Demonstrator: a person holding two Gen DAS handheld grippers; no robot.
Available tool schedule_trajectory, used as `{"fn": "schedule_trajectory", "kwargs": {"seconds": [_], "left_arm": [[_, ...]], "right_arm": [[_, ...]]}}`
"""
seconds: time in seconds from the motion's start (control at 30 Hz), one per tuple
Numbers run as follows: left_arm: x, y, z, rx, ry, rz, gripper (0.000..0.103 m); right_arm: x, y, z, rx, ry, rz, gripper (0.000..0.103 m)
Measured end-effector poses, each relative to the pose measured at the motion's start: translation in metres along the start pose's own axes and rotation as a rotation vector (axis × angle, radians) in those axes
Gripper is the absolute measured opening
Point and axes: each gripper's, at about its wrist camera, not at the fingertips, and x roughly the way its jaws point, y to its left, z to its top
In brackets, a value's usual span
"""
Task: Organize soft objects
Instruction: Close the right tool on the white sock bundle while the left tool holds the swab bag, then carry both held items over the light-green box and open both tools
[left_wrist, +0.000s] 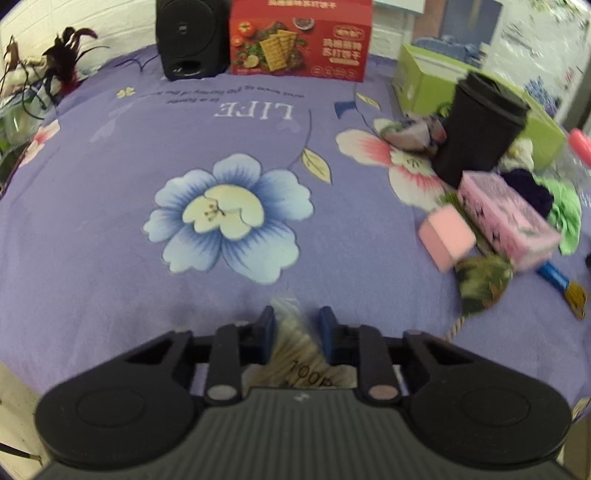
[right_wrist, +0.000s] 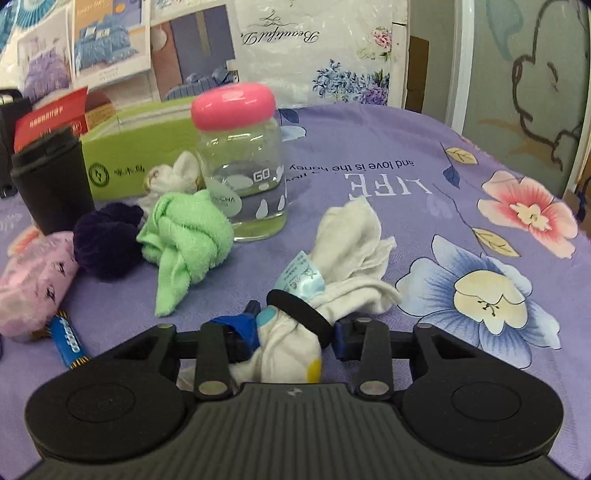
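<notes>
My left gripper (left_wrist: 296, 322) is shut on a clear plastic pack of cotton swabs (left_wrist: 295, 347), low over the purple flowered cloth (left_wrist: 147, 258). My right gripper (right_wrist: 295, 325) is shut on a white cloth bundle (right_wrist: 351, 251) tied with a black hair band (right_wrist: 299, 308) and a blue label. Left of it lie a knotted green towel (right_wrist: 184, 236), a dark purple pom-pom (right_wrist: 105, 243) and a white soft item (right_wrist: 177, 177). In the left wrist view a pink sponge (left_wrist: 445, 236), a patterned fabric pouch (left_wrist: 484, 280) and a floral cloth (left_wrist: 410, 133) lie at the right.
A black cup (left_wrist: 476, 133), a pink tissue pack (left_wrist: 509, 218), a green box (left_wrist: 424, 81), a red cracker box (left_wrist: 299, 37) and a black speaker (left_wrist: 190, 37) stand around. A pink-lidded glass jar (right_wrist: 242, 162) stands behind the green towel. A blue brush (right_wrist: 68, 339) lies at the left.
</notes>
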Motion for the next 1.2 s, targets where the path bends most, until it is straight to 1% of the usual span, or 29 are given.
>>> {"fn": "schedule_trajectory", "kwargs": {"seconds": [0.03,0.1,0.13,0.17,0.2,0.27,0.3,0.33,0.37,0.4,0.43,0.47,0.5,0.57,0.67,0.77,0.9,0.97,1.0,1.03,1.07,1.1,1.13,1.17,1.2], "left_arm": [[0.001,0.001,0.006,-0.009,-0.011,-0.005,0.017],[0.012,0.003,0.016,-0.003,0.015,-0.024,0.017],[0.015,0.005,0.018,-0.002,0.022,-0.031,0.017],[0.016,0.007,0.019,-0.010,0.024,-0.030,0.019],[0.016,0.011,0.020,-0.020,0.032,-0.024,0.024],[0.012,0.015,0.022,-0.005,0.046,-0.005,0.060],[0.007,0.015,0.021,0.005,0.023,0.017,0.086],[0.000,0.016,0.018,0.019,-0.010,0.031,0.092],[-0.005,0.015,0.016,0.045,-0.019,0.031,0.093],[-0.010,0.013,0.013,0.082,-0.019,0.022,0.096],[-0.014,0.011,0.009,0.126,-0.013,0.005,0.102],[-0.016,0.007,0.005,0.180,-0.008,-0.005,0.102],[-0.016,0.003,0.001,0.234,-0.001,0.003,0.102],[-0.011,-0.007,-0.006,0.331,0.008,0.037,0.102],[0.000,-0.015,-0.013,0.404,0.045,0.004,0.102],[0.006,-0.016,-0.020,0.396,0.048,-0.013,0.103],[0.011,-0.001,-0.020,0.277,0.055,-0.061,0.103],[0.011,0.000,-0.019,0.242,0.047,-0.068,0.099],[0.010,0.000,-0.018,0.225,0.044,-0.057,0.094],[0.008,0.000,-0.017,0.208,0.043,-0.047,0.080],[0.005,-0.001,-0.015,0.192,0.040,-0.041,0.072],[0.003,-0.001,-0.013,0.182,0.037,-0.023,0.057],[0.001,-0.001,-0.011,0.167,0.036,-0.012,0.050],[0.000,0.001,-0.009,0.142,0.037,-0.011,0.049],[0.000,0.003,-0.008,0.117,0.041,-0.004,0.047]], "right_arm": [[-0.001,-0.003,0.002,0.011,0.000,0.011,0.018],[0.001,-0.005,0.004,0.005,0.003,0.008,0.019],[0.004,-0.004,0.003,-0.020,0.022,0.013,0.019],[0.005,-0.002,0.002,-0.038,0.012,0.012,0.020],[0.005,-0.001,0.001,-0.055,0.010,0.012,0.021],[0.006,0.003,-0.001,-0.091,0.000,0.003,0.023],[0.007,0.003,-0.001,-0.083,0.000,0.003,0.026],[0.008,0.003,-0.001,-0.077,-0.001,0.002,0.027],[0.009,0.003,0.000,-0.078,0.002,0.002,0.028],[0.009,0.003,0.000,-0.079,0.004,0.002,0.029],[0.009,0.002,0.001,-0.065,0.006,0.004,0.029],[0.010,-0.001,0.002,-0.042,0.008,0.011,0.030],[0.011,-0.002,0.002,-0.024,0.011,0.017,0.032],[0.012,0.001,0.004,-0.038,0.022,0.007,0.035],[0.012,0.009,0.006,-0.064,0.048,-0.038,0.041],[0.011,0.004,0.005,-0.030,0.055,-0.027,0.046],[0.013,0.004,0.002,-0.043,0.043,-0.032,0.051],[0.013,0.004,0.002,-0.038,0.037,-0.031,0.053],[0.013,0.003,0.002,-0.037,0.032,-0.029,0.053],[0.013,0.002,0.001,-0.035,0.027,-0.024,0.053],[0.012,0.001,0.001,-0.028,0.025,-0.018,0.053],[0.011,-0.001,0.000,-0.021,0.017,-0.016,0.051],[0.011,-0.001,-0.001,-0.022,0.008,-0.015,0.045],[0.009,-0.002,-0.002,-0.021,-0.003,-0.007,0.039],[0.007,-0.004,-0.002,-0.018,-0.011,-0.005,0.021]]}}
